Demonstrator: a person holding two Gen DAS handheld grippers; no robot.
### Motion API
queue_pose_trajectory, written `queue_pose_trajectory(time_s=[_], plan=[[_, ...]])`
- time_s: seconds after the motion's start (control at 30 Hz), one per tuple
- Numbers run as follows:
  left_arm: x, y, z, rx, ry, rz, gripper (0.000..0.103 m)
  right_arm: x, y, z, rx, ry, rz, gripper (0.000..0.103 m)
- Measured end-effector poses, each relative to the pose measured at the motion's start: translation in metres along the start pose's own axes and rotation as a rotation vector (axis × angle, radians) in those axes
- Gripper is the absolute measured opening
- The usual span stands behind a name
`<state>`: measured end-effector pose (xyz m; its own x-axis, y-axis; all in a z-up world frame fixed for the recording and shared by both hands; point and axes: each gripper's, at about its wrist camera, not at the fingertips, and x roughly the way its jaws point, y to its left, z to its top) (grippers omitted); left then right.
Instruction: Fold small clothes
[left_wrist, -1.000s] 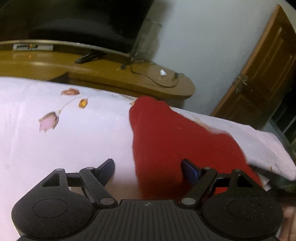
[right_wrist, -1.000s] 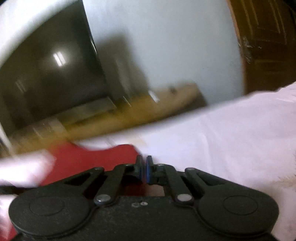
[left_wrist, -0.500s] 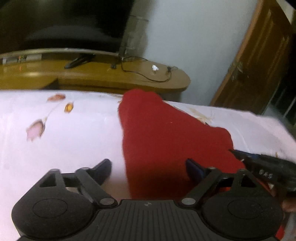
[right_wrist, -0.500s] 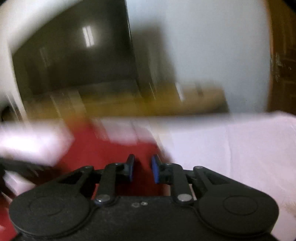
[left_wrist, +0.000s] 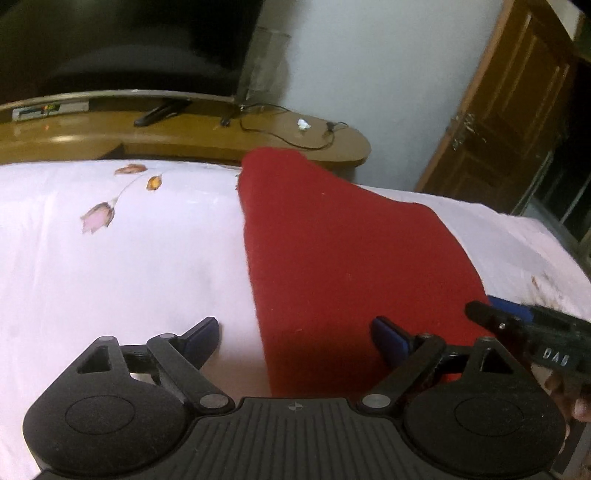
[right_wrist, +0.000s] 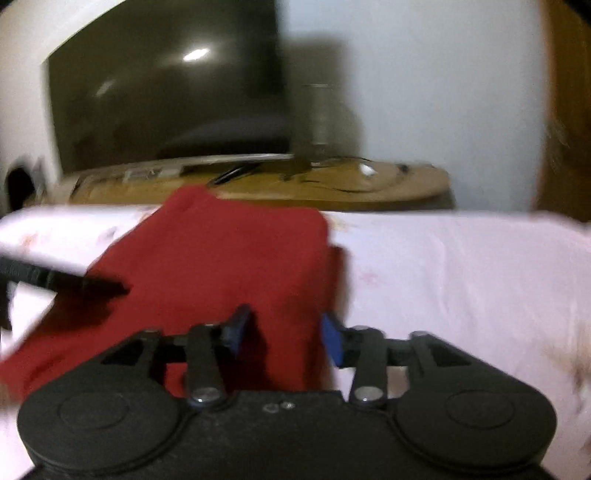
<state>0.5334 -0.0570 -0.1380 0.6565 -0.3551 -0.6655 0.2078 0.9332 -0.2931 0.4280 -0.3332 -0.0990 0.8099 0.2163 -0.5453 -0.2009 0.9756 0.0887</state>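
Note:
A red garment (left_wrist: 343, 258) lies flat on the pale pink flowered bed sheet (left_wrist: 129, 266), one narrow end reaching the far bed edge. My left gripper (left_wrist: 295, 332) hovers open over its near left edge, with cloth under the right finger and bare sheet under the left. In the right wrist view, the same red garment (right_wrist: 229, 258) lies ahead. My right gripper (right_wrist: 284, 328) is over its near right part with jaws opening, the pads clear of the cloth. The right gripper (left_wrist: 517, 321) also shows at the left wrist view's right edge.
Beyond the bed stands a wooden TV bench (left_wrist: 258, 136) with a dark television (left_wrist: 122, 48), a remote and cables. A wooden door (left_wrist: 517, 122) is at the right. A left-gripper finger (right_wrist: 74, 280) reaches in from the left of the right wrist view.
The right gripper went from shut to open and swung round over the garment. It came into the left wrist view at the right edge. The left jaws widened a little.

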Motion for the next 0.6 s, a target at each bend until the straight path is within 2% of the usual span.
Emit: queue_pose_trajectory(time_s=[0.1, 0.27, 0.4, 0.47, 0.57, 0.6], plan=[[-0.004, -0.004, 0.001, 0.019, 0.001, 0.02, 0.089, 0.005, -0.005, 0.008, 0.079, 0.023, 0.014, 0.049], [-0.016, -0.003, 0.003, 0.03, 0.003, 0.012, 0.089, -0.016, -0.024, 0.012, 0.231, 0.035, 0.115, 0.051], [-0.02, 0.0, 0.002, 0.036, 0.025, -0.022, 0.089, -0.018, -0.048, 0.011, 0.381, 0.082, 0.195, 0.062], [-0.017, 0.004, 0.004, 0.024, 0.045, -0.058, 0.089, -0.007, -0.061, 0.007, 0.461, 0.134, 0.235, 0.063], [-0.002, 0.019, 0.004, -0.068, 0.121, -0.206, 0.089, 0.014, -0.073, -0.006, 0.563, 0.224, 0.319, 0.071], [0.003, 0.021, 0.003, -0.083, 0.146, -0.234, 0.089, 0.021, -0.075, -0.012, 0.596, 0.236, 0.344, 0.071]])
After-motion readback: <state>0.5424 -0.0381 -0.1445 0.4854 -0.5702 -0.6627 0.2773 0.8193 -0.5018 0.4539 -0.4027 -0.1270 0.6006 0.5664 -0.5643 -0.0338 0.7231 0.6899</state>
